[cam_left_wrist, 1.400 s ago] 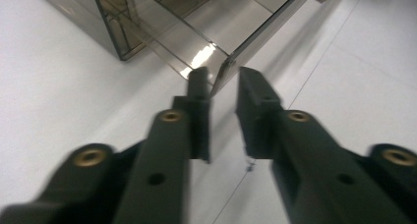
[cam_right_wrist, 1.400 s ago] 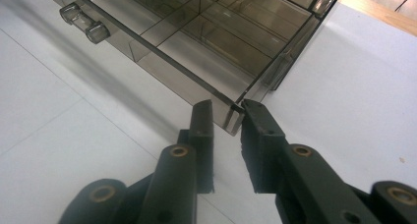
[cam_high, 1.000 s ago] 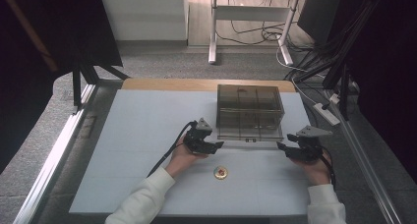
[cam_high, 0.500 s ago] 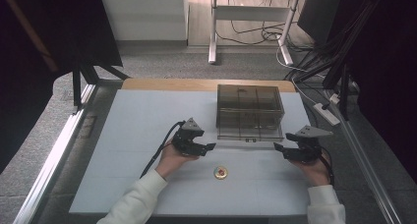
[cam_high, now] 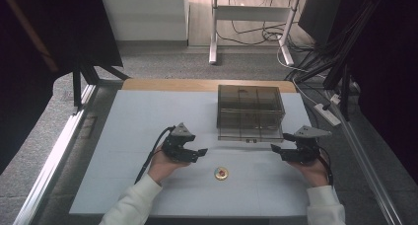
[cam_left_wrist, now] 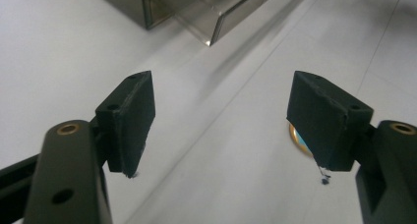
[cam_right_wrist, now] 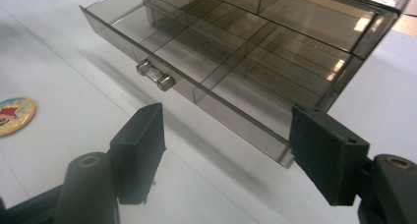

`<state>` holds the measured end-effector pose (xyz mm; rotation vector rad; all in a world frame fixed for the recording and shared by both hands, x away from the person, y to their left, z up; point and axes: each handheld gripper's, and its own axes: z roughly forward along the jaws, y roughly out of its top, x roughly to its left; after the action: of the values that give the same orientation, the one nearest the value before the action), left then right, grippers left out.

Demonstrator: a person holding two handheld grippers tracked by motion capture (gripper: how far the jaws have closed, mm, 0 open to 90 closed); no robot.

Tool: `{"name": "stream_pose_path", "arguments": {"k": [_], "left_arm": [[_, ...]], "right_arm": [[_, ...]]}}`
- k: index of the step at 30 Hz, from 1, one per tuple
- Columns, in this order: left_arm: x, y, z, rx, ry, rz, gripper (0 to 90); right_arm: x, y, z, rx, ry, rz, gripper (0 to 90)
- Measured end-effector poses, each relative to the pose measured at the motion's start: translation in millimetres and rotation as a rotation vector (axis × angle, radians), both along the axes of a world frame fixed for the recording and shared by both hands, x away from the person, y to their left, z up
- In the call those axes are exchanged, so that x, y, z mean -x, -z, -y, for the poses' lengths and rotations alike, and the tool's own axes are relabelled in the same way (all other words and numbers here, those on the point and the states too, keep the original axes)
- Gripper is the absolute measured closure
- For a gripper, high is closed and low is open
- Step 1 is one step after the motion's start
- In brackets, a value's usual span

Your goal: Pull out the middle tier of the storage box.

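A smoky clear box [cam_high: 250, 102] stands at the back of the white table, its divided drawer [cam_right_wrist: 206, 52] pulled partly out, with a clear knob [cam_right_wrist: 156, 75] on the front. A round colourful badge [cam_high: 221, 173] lies flat in front of it. My left gripper [cam_high: 199, 152] hovers left of the badge, and its jaws have just been opening with nothing between them. In the left gripper view the badge [cam_left_wrist: 296, 137] peeks from behind the right jaw. My right gripper [cam_high: 277, 149] sits by the drawer's right front corner. Its jaws have just been opening and hold nothing.
The white table [cam_high: 138, 116] has a wooden strip [cam_high: 167, 85] along its far edge. Metal rails run down both sides. Cables and a power strip [cam_high: 328, 114] lie off the table at the right.
My left hand has drawn back leftward from the drawer front, toward the person. Both grippers' jaws stand a little wider. The right hand has hardly moved.
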<state>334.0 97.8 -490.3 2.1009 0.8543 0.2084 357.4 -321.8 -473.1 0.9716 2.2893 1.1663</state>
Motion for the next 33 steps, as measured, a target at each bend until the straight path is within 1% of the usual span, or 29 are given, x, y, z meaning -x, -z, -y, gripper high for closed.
{"name": "stream_pose_path", "arguments": {"k": [2,4,7,9,15,19,22,25,33], "left_arm": [[5.3,0.6,-6.3,0.007,-0.008,-0.001,25.9],[10.1,1.4,-12.8,-0.001,-0.017,-0.002,25.3],[16.6,3.7,-24.1,0.002,-0.036,-0.005,25.2],[18.8,4.4,-30.0,0.005,-0.047,-0.007,25.0],[25.6,4.8,-42.2,0.012,-0.059,-0.001,24.1],[33.2,5.8,-54.0,0.015,-0.083,0.001,23.3],[40.5,6.4,-63.8,0.027,-0.102,0.006,23.1],[47.1,8.0,-71.5,0.032,-0.120,0.006,23.1],[55.2,11.2,-83.9,0.032,-0.142,0.006,22.7]], "right_arm": [[1.1,-0.6,-1.6,-0.003,-0.006,0.002,29.1],[2.3,-1.9,-3.1,-0.005,-0.011,0.008,28.9],[3.9,-3.3,-5.2,-0.005,-0.022,0.010,28.1],[4.0,-3.3,-6.5,-0.011,-0.031,0.009,27.9],[4.6,-4.0,-10.9,-0.008,-0.046,0.005,26.6],[6.0,-4.8,-13.7,-0.015,-0.058,0.007,25.5],[6.6,-4.9,-15.6,-0.012,-0.063,0.007,25.0],[7.2,-5.0,-16.9,-0.014,-0.065,0.006,25.0],[8.8,-4.9,-22.2,-0.009,-0.082,0.007,24.8]]}}
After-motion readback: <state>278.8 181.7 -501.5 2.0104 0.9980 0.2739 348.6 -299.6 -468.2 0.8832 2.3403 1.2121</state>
